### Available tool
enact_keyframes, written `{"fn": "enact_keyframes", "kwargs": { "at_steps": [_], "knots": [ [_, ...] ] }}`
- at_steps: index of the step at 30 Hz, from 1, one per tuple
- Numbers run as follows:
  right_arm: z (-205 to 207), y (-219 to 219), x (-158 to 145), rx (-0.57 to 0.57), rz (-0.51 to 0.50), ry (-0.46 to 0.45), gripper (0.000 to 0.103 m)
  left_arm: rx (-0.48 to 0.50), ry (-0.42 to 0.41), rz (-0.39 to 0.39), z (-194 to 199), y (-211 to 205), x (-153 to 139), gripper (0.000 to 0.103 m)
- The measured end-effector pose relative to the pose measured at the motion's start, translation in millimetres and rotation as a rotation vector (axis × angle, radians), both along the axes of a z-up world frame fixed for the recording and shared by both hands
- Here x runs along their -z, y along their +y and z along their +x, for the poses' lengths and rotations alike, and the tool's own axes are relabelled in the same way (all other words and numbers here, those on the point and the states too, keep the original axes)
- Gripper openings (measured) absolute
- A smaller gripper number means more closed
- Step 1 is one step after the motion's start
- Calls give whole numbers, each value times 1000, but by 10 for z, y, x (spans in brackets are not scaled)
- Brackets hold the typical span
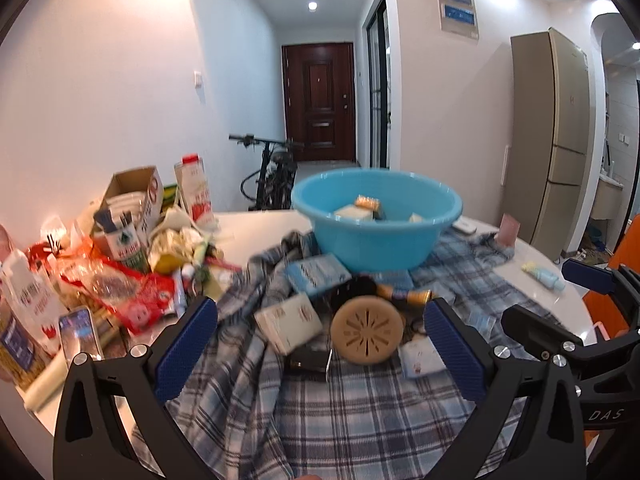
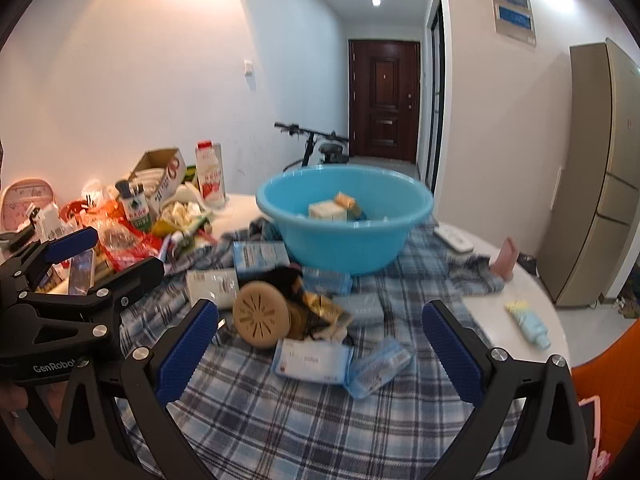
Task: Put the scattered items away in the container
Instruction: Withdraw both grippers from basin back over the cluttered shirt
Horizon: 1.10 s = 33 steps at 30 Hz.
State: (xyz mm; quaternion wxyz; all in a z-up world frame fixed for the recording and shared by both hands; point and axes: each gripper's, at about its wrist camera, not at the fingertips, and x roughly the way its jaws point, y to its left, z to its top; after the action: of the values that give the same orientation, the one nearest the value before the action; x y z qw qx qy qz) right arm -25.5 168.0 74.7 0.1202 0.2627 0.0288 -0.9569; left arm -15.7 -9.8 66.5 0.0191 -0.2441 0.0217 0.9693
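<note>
My left gripper (image 1: 320, 332), spread wide and holding nothing, faces the round tan vented disc (image 1: 367, 330) dead ahead, nearer than my right gripper (image 2: 320, 332), also spread.

Basin (image 2: 344, 240), frame centre: light blue. Cloth (image 2: 280, 400) under it, lower centre: blue, grey and white plaid. Round vented disc (image 2: 262, 316), centre: tan. Left gripper (image 1: 320, 330) and right gripper (image 2: 320, 330), lower corners: black frames, blue textured pads. Tube (image 2: 528, 326), right: pale blue, yellow end. Carton (image 2: 210, 178), upper left: white and red. Door (image 2: 384, 98), upper centre: dark reddish brown.
</note>
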Motion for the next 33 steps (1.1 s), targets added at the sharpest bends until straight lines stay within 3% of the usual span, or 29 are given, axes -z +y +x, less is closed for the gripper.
{"fn": "enact_keyframes", "kwargs": {
  "at_steps": [19,33],
  "knots": [
    [-348,100,836,38,1,-146,103,-1,-161,-7,-378,83,771,103],
    [-465,136,1024,56,1,-182,103,-2,-202,-8,-476,114,925,103]
  ]
}}
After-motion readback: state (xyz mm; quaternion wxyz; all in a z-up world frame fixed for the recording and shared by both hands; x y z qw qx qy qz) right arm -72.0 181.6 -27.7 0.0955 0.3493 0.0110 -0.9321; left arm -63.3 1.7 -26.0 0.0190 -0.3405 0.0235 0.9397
